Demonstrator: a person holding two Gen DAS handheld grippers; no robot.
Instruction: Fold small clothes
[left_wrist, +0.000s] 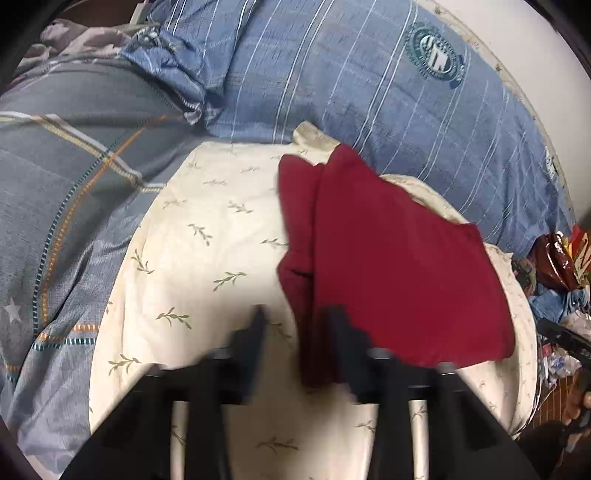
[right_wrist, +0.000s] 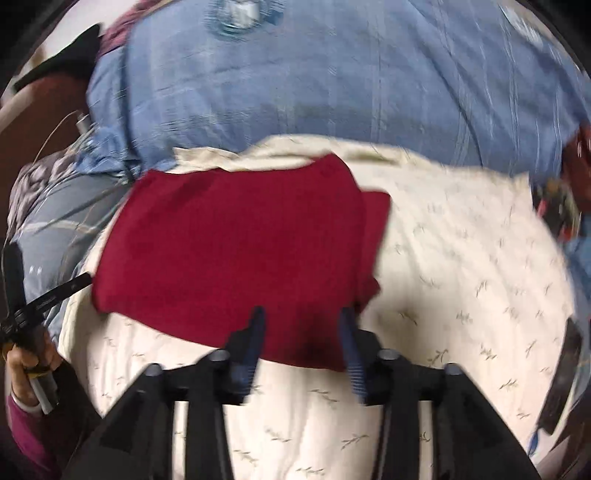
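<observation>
A dark red garment (left_wrist: 399, 266) lies folded flat on a cream pillow with a leaf print (left_wrist: 207, 236). In the left wrist view my left gripper (left_wrist: 295, 314) is open, its fingers straddling the garment's near left edge, which looks a little lifted between them. In the right wrist view the garment (right_wrist: 236, 251) lies ahead and left, and my right gripper (right_wrist: 301, 314) is open over its near edge. The cream pillow (right_wrist: 461, 258) extends to the right. The left gripper also shows at the left edge of the right wrist view (right_wrist: 22, 317), held by a hand.
A blue striped quilt (left_wrist: 332, 74) with a round emblem lies behind the pillow. A grey-blue plaid quilt (left_wrist: 66, 177) lies to the left. Colourful clutter (left_wrist: 561, 266) sits at the right edge. A dark object (right_wrist: 561, 373) rests on the pillow's right side.
</observation>
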